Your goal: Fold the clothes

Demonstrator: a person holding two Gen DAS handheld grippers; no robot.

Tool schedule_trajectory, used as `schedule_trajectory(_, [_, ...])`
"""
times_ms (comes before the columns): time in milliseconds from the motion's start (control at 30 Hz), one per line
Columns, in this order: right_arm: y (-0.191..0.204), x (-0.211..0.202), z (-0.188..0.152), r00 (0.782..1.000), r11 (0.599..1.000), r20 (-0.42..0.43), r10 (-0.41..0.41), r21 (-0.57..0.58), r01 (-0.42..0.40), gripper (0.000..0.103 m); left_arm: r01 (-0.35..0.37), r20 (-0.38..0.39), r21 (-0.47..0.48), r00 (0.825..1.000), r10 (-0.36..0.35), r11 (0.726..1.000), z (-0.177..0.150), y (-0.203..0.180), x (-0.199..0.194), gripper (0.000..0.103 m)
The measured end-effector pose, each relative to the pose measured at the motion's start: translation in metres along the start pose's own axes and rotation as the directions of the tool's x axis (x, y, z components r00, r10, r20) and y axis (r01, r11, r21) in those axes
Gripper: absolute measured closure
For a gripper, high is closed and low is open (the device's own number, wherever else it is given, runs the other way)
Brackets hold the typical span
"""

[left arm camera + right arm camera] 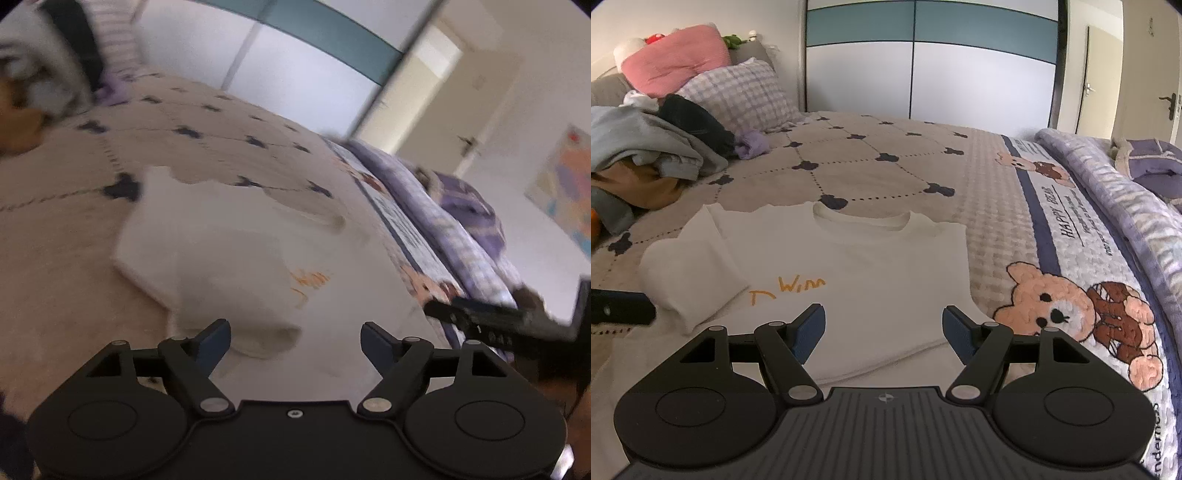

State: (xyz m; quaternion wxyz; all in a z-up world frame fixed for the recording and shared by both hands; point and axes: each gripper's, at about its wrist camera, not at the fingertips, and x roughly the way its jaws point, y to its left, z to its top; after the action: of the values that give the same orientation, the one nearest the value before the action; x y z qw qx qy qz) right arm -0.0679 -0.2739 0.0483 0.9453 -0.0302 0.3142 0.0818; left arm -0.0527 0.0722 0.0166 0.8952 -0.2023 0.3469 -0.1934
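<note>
A white sweater (pixel 879 266) with orange lettering lies flat on the bed, collar away from me. Its left sleeve (pixel 687 273) is folded in over the body. The right side is folded under, giving a straight edge. My right gripper (pixel 883 325) is open and empty just above the sweater's near hem. My left gripper (pixel 295 339) is open and empty over the sweater (pixel 240 258), near the folded sleeve; this view is blurred. The left gripper also shows at the left edge of the right wrist view (pixel 617 306).
The beige quilt (pixel 871 162) covers the bed. A pile of clothes (pixel 646 155) and pillows (pixel 738 92) lie at the far left. A purple blanket (pixel 1115 192) runs along the right edge. A wardrobe (pixel 923 66) and doors stand behind.
</note>
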Motion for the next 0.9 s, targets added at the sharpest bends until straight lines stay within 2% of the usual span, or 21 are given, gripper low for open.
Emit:
schedule_trajectory(67, [0.003, 0.001, 0.001, 1.000, 1.000, 0.000, 0.005, -0.002, -0.005, 0.027, -0.013, 0.014, -0.055, 1.000, 0.013, 0.998, 0.006, 0.008, -0.002, 0.028])
schedule_trajectory(167, [0.007, 0.005, 0.003, 1.000, 1.000, -0.004, 0.016, 0.005, -0.016, 0.027, -0.054, 0.058, -0.053, 0.997, 0.057, 0.997, 0.014, 0.013, -0.003, 0.028])
schedule_trajectory(233, [0.008, 0.006, 0.003, 1.000, 1.000, -0.008, 0.025, 0.010, -0.025, 0.027, -0.063, 0.060, -0.042, 0.996, 0.065, 0.997, 0.017, 0.013, 0.003, 0.031])
schedule_trajectory(400, [0.009, 0.007, 0.004, 0.999, 0.999, -0.015, 0.049, 0.023, -0.049, 0.027, -0.049, 0.026, -0.050, 0.998, 0.050, 0.998, 0.018, 0.013, 0.020, 0.060])
schedule_trajectory(467, [0.010, 0.007, 0.004, 0.998, 0.998, -0.018, 0.059, 0.028, -0.058, 0.027, -0.037, 0.023, -0.027, 0.999, 0.038, 0.999, 0.014, 0.007, 0.024, 0.078])
schedule_trajectory(567, [0.010, 0.008, 0.004, 0.997, 0.997, -0.022, 0.073, 0.036, -0.072, 0.027, 0.009, 0.002, 0.031, 1.000, -0.009, 0.999, 0.007, -0.004, 0.026, 0.084])
schedule_trajectory(667, [0.011, 0.009, 0.005, 0.996, 0.995, -0.026, 0.088, 0.044, -0.086, 0.027, 0.056, -0.022, 0.088, 0.998, -0.054, 0.994, -0.001, -0.015, 0.028, 0.085])
schedule_trajectory(900, [0.013, 0.011, 0.005, 0.992, 0.991, -0.035, 0.122, 0.062, -0.119, 0.027, 0.169, -0.088, 0.216, 0.984, -0.153, 0.962, -0.018, -0.042, 0.033, 0.085])
